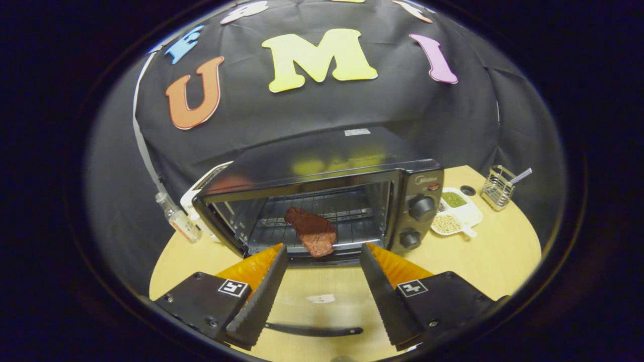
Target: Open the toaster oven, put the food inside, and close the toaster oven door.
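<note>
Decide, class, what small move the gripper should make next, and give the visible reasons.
Probably dip the open gripper under the lowered glass oven door and lift its dark handle. The reddish-brown piece of meat already lies on the wire rack inside the black toaster oven, near its front edge. The fingers hold nothing, so closing seems all that remains.

Your claw (322, 249) hangs with its fingers spread wide, gripping nothing. Just beyond them the toaster oven (322, 201) stands open on the desk (503, 251), its glass door (312, 306) lying flat beneath the fingers. The food (313, 232), a reddish-brown slab, rests at the front edge of the rack (347, 211).
</note>
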Tool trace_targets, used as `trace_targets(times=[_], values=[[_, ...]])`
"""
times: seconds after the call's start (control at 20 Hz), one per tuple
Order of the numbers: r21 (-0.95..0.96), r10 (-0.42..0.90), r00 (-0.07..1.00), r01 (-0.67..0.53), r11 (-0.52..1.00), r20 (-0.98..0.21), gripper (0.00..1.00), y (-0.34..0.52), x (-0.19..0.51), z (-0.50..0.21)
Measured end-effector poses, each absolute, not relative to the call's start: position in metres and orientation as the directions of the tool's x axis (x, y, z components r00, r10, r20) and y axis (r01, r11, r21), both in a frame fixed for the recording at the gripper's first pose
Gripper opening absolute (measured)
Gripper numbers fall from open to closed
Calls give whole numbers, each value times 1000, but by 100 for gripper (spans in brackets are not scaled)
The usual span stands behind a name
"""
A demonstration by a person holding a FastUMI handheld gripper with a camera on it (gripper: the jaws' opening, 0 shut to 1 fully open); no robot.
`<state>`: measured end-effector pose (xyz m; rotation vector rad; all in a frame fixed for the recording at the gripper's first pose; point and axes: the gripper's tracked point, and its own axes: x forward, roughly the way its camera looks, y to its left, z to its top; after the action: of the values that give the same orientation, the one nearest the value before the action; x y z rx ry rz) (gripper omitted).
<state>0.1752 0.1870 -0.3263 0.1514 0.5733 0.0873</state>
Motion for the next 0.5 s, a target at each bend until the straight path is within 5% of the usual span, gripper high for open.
trace_targets(times=[0.5], values=[[70, 123, 806, -101, 992, -579, 94, 168, 92, -328]])
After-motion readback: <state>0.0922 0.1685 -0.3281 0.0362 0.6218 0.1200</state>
